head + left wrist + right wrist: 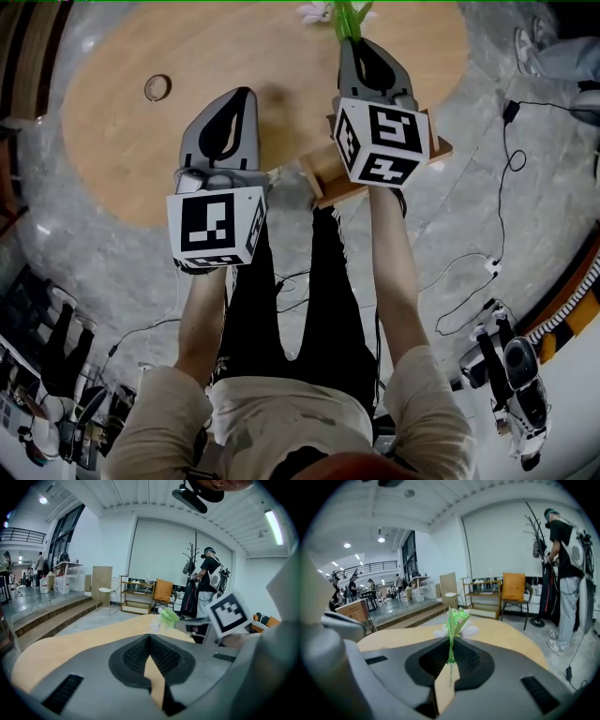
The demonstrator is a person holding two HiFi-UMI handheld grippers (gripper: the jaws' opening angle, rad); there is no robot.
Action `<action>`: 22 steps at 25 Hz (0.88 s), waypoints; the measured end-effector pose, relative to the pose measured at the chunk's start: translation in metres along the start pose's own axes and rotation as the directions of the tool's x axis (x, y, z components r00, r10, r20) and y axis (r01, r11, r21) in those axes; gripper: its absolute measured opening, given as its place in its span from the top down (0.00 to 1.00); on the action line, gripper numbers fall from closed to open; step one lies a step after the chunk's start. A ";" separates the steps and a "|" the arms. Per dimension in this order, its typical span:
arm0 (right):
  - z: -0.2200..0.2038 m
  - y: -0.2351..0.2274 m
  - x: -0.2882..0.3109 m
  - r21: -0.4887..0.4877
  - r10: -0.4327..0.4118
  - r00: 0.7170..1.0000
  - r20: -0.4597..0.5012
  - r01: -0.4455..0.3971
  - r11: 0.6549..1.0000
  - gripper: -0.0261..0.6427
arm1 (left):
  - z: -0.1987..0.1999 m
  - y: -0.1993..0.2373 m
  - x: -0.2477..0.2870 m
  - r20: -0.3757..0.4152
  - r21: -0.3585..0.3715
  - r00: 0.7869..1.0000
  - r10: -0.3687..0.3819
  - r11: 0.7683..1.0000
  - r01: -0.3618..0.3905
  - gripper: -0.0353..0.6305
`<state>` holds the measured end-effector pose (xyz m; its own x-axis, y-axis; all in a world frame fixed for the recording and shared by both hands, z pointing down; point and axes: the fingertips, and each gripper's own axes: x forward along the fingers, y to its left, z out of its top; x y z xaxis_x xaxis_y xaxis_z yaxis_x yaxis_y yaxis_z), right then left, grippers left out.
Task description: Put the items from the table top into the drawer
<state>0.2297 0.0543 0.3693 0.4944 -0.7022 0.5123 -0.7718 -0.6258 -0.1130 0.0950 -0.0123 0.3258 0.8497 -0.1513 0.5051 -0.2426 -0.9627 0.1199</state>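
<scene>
From the head view, I see both grippers held out over the oval wooden table (272, 66): the left gripper (246, 94) hangs over the table's near middle, and the right gripper (352, 45) reaches further, toward the far edge. An artificial flower (345, 13), with green leaves and white petals, sticks out beyond the right gripper's tips. A wooden drawer (325, 178) shows at the table's near edge, directly under the right gripper's body, so I see only its rim. 1 tape roll (157, 87) lies flat on the table, well apart to the left of both grippers. In the left gripper view, the 2 jaws meet at their tips with nothing between them; only bare tabletop shows through the slit lower down. The right gripper appears at the right of that view, with the flower just ahead of it. A person (210, 581) stands in the background near an orange chair (162, 590). In the right gripper view, the jaws are clamped on the flower's thin green stem, which stands nearly upright between the pads, the bloom above the tips and the stem's lower end hanging in the gap, clear of the tabletop.
</scene>
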 end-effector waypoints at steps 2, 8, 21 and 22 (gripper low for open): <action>0.032 0.008 -0.042 -0.018 -0.005 0.993 0.118 0.007 1.000 0.91 | 0.004 -0.003 -0.004 0.005 -0.004 1.000 0.001 1.000 -0.001 0.94; 0.061 0.024 -0.141 0.005 -0.043 0.957 0.288 0.044 0.999 0.91 | 0.023 -0.026 -0.021 0.038 -0.018 0.999 -0.022 1.000 0.023 0.94; 0.053 0.012 -0.170 0.063 -0.105 0.946 0.306 0.090 0.994 0.92 | 0.032 -0.053 -0.029 0.057 0.009 0.996 -0.075 0.997 0.075 0.94; 0.047 0.004 -0.169 0.083 -0.125 0.948 0.293 0.105 0.991 0.92 | 0.031 -0.053 -0.029 0.055 0.012 0.996 -0.074 0.997 0.074 0.94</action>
<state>0.1615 0.1545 0.2426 0.6822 -0.6869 0.2507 -0.6796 -0.7221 -0.1292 0.0975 0.0365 0.2781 0.8900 -0.0916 0.4467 -0.1737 -0.9739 0.1464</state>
